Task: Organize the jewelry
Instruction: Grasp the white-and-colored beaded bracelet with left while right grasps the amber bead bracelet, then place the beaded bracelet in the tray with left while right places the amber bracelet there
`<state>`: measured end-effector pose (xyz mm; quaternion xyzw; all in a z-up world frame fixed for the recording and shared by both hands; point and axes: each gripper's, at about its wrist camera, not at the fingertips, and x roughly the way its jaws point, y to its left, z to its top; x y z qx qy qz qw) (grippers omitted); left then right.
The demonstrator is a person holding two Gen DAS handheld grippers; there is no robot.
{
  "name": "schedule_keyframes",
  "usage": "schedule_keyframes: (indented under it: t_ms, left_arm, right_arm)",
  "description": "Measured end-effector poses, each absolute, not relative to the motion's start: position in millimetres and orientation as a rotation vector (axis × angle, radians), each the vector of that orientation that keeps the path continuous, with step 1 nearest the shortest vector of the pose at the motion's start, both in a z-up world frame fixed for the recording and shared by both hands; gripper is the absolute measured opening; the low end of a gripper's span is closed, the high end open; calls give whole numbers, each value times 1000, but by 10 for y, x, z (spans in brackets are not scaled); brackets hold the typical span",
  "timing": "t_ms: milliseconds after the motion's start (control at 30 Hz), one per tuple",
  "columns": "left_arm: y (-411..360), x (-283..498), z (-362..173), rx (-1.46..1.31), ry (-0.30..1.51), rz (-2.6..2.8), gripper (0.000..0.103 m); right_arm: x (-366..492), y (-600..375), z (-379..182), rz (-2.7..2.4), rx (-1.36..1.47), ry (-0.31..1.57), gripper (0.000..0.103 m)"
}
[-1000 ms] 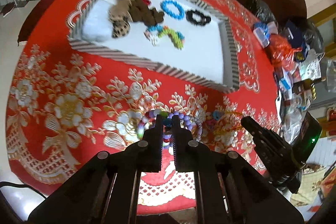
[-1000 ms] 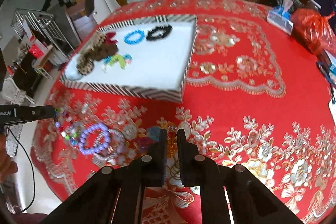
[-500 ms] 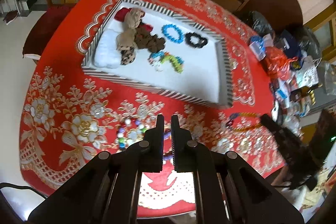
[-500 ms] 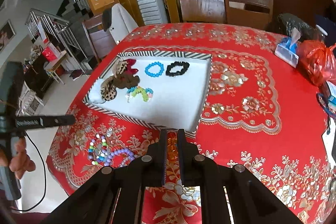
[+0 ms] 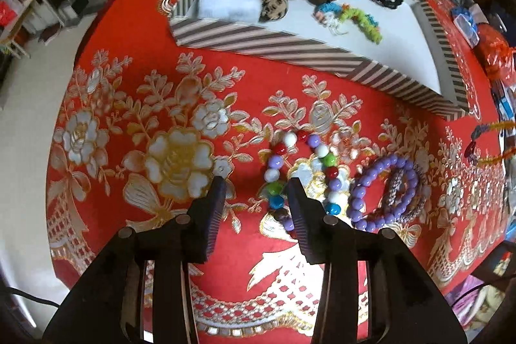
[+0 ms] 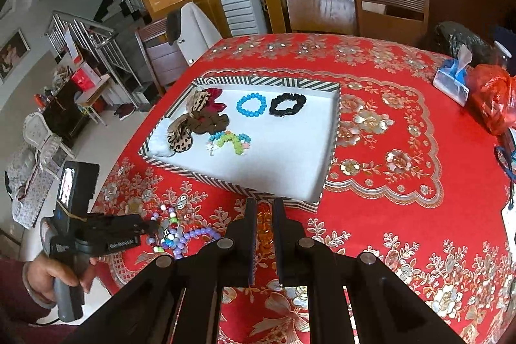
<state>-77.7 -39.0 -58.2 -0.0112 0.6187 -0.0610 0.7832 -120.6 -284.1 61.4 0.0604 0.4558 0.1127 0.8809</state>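
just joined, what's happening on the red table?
A person is sorting jewelry into the striped tray. The left gripper has just opened and sits low over the multicolored bead bracelet, one side of it between the fingers, not yet gripped. The right gripper is shut on an orange beaded piece near the tray.

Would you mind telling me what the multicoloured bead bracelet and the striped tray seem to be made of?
Bead bracelet: glossy round beads with bright highlights, probably plastic or glass. Striped tray: flat matte walls with sharp folded corners, likely printed cardboard.
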Motion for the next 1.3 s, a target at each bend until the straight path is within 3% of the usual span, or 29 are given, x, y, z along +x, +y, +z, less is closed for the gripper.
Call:
schedule_keyframes:
  t_ms: [33, 67, 100, 267, 800, 1300]
  left_arm:
    - [-415, -779, -588, -13, 1333, -133, 38]
    - [-438, -781, -592, -8, 1325, -138, 26]
    - [-450, -777, -594, 2, 1318, -138, 8]
    - [-442, -747, -558, -46, 1343, -210, 8]
    - [-704, -466, 601, -102, 1150, -361, 8]
    - [-1269, -145, 662, 7, 1117, -433, 8]
  right_arm:
    - [-1200, -2839, 615, 236, 125, 949, 9]
    - [-1195, -2829, 624, 238, 124, 948, 9]
    - [-1191, -2822, 634, 240, 124, 947, 9]
    - [-1171, -2802, 723, 256, 123, 927, 9]
    - [-852, -2806, 995, 281, 81, 883, 9]
    - [-299, -2973, 770, 246, 94, 944, 9]
